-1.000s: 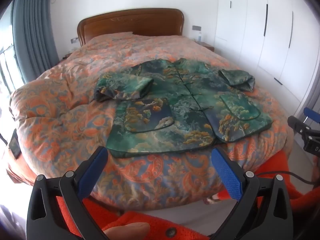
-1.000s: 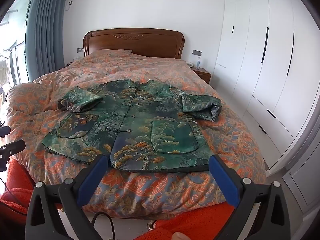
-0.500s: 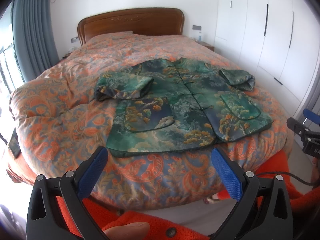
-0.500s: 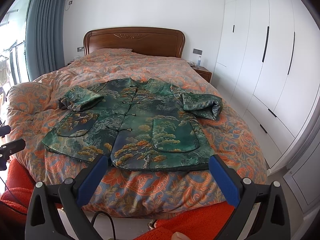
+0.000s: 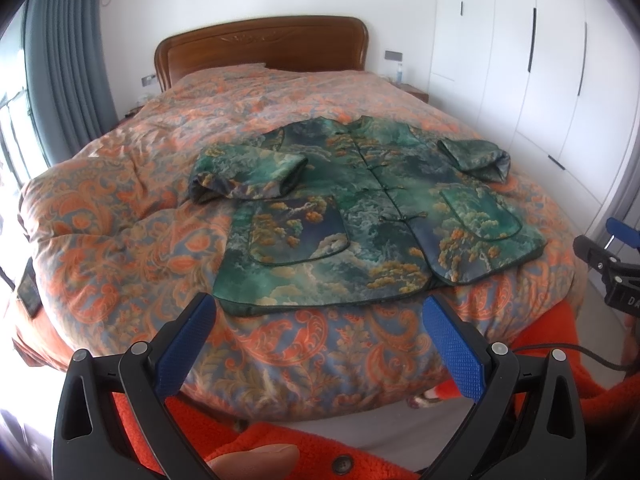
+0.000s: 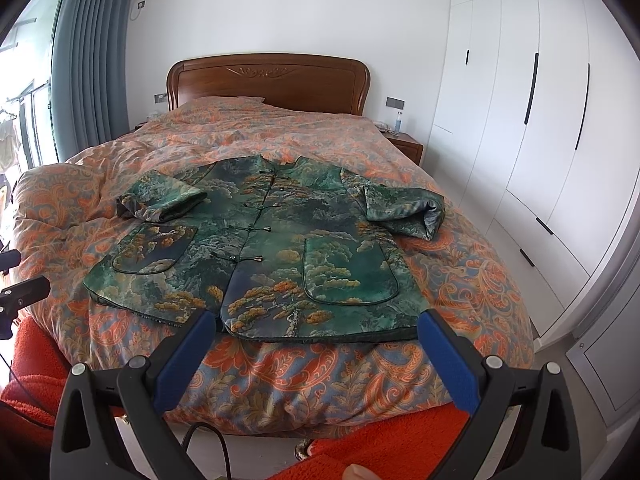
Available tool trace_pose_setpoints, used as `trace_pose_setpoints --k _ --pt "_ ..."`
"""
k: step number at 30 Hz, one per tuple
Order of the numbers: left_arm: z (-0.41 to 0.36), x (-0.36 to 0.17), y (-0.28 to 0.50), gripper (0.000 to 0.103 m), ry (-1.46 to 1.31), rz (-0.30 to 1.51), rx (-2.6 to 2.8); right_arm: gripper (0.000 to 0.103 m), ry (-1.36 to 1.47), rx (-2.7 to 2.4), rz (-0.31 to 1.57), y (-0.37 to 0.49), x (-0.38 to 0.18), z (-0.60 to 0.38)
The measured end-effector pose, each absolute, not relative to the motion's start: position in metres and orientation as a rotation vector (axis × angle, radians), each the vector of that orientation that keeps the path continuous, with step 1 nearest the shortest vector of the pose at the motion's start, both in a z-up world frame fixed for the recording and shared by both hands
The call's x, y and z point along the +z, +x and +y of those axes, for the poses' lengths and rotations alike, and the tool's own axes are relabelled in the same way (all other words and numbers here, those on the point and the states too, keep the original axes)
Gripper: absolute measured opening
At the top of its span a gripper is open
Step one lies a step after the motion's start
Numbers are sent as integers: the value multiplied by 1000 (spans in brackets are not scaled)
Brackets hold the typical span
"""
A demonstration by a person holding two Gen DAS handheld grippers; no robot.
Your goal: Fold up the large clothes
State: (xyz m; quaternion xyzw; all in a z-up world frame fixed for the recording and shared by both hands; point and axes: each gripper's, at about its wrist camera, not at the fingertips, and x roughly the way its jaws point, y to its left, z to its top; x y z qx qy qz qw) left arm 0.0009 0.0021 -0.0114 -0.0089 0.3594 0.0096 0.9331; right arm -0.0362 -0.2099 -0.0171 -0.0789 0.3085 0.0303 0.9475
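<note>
Since a second ago we barely move. Our left claw (image 5: 318,312) and right claw (image 6: 316,330) gape wide, gripping nothing, short of the bed (image 6: 340,376), where the green jacket (image 6: 280,248) lies flat, sleeves folded inward.

Green brocade jacket (image 6: 256,252) lies flat, front up, buttoned, on the orange paisley quilt (image 6: 320,372); hem near the bed's foot edge, collar toward 12 o'clock. Both sleeves folded inward at 10 and 2 o'clock. Right gripper (image 6: 316,328) at 6 o'clock, jaws spread wide, empty, apart from the hem. Wooden headboard (image 6: 268,80) beyond.
</note>
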Motion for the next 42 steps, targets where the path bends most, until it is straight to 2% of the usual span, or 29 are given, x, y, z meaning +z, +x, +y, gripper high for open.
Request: trace_pose_setpoints --k 42 --pt "2 -14 0 103 -19 742 20 103 -164 67 651 -36 -25 -208"
